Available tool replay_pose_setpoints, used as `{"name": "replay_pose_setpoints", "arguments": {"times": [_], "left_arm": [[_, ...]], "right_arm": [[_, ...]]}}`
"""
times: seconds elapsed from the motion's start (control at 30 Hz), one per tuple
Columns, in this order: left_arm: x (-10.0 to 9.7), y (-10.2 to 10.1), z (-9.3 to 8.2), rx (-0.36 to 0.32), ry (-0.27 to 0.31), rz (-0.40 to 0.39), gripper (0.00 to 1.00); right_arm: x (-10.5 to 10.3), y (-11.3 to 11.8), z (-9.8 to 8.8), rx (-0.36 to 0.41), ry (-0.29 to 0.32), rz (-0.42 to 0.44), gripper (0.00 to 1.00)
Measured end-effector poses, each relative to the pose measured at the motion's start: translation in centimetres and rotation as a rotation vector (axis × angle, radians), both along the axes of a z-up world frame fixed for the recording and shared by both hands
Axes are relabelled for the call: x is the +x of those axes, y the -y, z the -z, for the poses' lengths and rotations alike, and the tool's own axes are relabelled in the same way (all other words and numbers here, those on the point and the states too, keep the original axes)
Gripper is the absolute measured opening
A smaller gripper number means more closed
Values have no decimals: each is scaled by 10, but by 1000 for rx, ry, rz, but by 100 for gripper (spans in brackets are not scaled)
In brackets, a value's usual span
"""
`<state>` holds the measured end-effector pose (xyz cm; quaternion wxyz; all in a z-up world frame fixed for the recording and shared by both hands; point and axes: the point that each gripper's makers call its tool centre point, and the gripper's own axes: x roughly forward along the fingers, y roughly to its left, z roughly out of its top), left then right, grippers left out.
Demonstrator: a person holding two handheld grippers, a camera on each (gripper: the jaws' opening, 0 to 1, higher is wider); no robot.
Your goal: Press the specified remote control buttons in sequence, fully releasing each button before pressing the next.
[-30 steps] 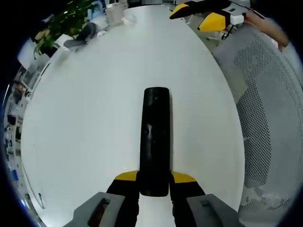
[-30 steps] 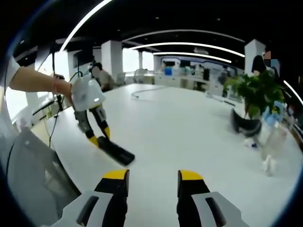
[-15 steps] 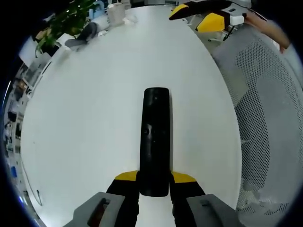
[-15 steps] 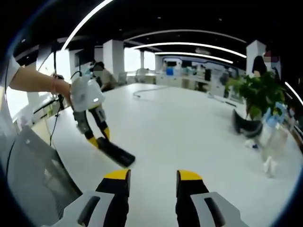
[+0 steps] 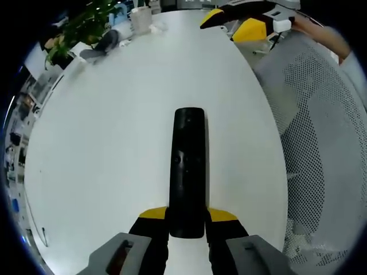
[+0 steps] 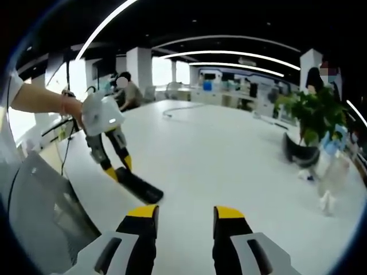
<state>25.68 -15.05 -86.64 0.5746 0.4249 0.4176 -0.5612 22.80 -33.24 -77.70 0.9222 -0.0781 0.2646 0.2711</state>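
A long black remote control [image 5: 188, 163] lies lengthwise between my left gripper's [image 5: 187, 216] yellow-tipped jaws, which are shut on its near end. It points away over the white table [image 5: 103, 149]. The right gripper view shows the same remote [image 6: 139, 187] held low over the table by the left gripper [image 6: 116, 168] in a person's hand. My right gripper [image 6: 186, 214] hovers open above the table with nothing between its jaws, to the right of the remote. It also shows as the right gripper [image 5: 232, 20] at the top of the left gripper view.
A mesh office chair [image 5: 327, 132] stands along the table's right edge. At the far end sit a potted plant [image 6: 312, 114], a dark headset-like object [image 6: 298, 152] and small white containers [image 6: 330, 172]. A cable [image 6: 175, 110] lies far off on the table.
Both views have shifted slightly with the hands. The left gripper and remote sit a little lower and more tilted in the right gripper view; the grip is unchanged.
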Motion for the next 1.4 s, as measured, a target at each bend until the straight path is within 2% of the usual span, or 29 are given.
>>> {"name": "replay_pose_setpoints", "arguments": {"times": [0.97,1.4], "left_arm": [[-20,3,0,-7,-2,5,24],[-31,4,0,27,3,33,24]], "right_arm": [[-1,-2,1,0,-4,-13,33],[-2,-5,2,2,-10,-26,31]]}}
